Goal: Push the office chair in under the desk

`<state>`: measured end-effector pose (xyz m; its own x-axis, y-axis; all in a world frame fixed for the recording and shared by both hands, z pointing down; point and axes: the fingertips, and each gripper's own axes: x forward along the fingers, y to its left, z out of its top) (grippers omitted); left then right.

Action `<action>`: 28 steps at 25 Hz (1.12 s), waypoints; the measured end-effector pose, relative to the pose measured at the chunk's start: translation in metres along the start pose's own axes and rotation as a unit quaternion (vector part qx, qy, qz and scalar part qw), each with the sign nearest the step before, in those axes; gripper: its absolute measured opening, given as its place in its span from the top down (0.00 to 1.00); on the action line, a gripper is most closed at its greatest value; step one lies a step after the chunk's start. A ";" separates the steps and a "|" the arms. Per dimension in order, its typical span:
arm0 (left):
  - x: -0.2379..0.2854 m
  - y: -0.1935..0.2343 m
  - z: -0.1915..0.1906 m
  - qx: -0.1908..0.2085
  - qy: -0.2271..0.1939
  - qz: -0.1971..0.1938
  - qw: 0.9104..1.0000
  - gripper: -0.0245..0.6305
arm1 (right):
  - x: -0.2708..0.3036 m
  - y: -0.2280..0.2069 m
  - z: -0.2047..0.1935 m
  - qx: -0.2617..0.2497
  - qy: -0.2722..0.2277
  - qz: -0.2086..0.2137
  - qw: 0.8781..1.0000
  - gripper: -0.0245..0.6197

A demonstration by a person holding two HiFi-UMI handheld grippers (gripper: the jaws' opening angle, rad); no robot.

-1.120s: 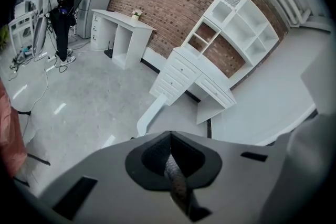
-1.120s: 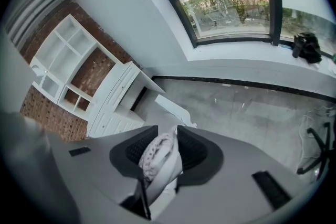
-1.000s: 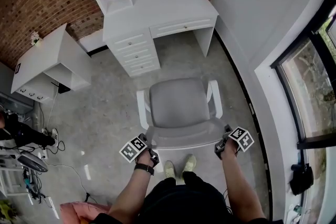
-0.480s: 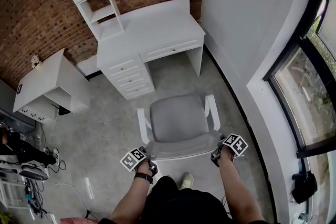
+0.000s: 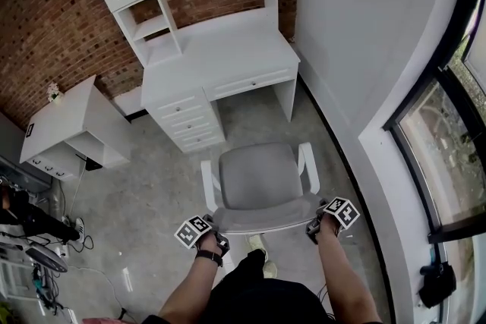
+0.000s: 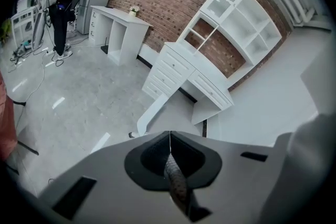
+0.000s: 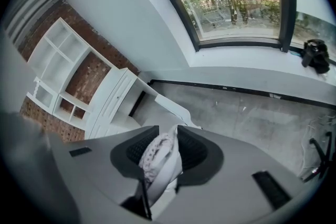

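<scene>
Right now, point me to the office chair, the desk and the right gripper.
office chair (image 5: 255, 177): head view, on the seat cushion.
desk (image 5: 231, 57): head view, on the bare desktop.
right gripper (image 5: 312, 227): head view, between its fingertips.

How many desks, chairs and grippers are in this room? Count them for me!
Desks: 2 (tall white shelved desk, low white side desk)
Grey-seated white office chair: 1
Hand-held grippers: 2 (left hand-held gripper, right hand-held gripper)
Total: 5
</scene>
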<state>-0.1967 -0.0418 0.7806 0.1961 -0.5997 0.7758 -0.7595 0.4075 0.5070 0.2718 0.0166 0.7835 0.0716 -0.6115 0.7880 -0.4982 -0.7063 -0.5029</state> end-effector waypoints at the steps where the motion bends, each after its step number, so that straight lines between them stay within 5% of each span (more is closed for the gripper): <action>1: 0.005 -0.005 0.003 0.004 0.000 -0.001 1.000 0.97 | 0.005 0.003 0.005 -0.003 0.000 -0.002 1.000 0.82; 28: 0.136 -0.134 0.099 0.062 0.006 -0.007 0.998 0.96 | 0.138 0.120 0.127 -0.023 0.015 0.002 1.000 0.82</action>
<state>-0.1298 -0.2460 0.7808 0.2146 -0.5969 0.7731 -0.8271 0.3101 0.4689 0.3316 -0.1976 0.7868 0.0437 -0.6032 0.7964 -0.5375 -0.6861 -0.4902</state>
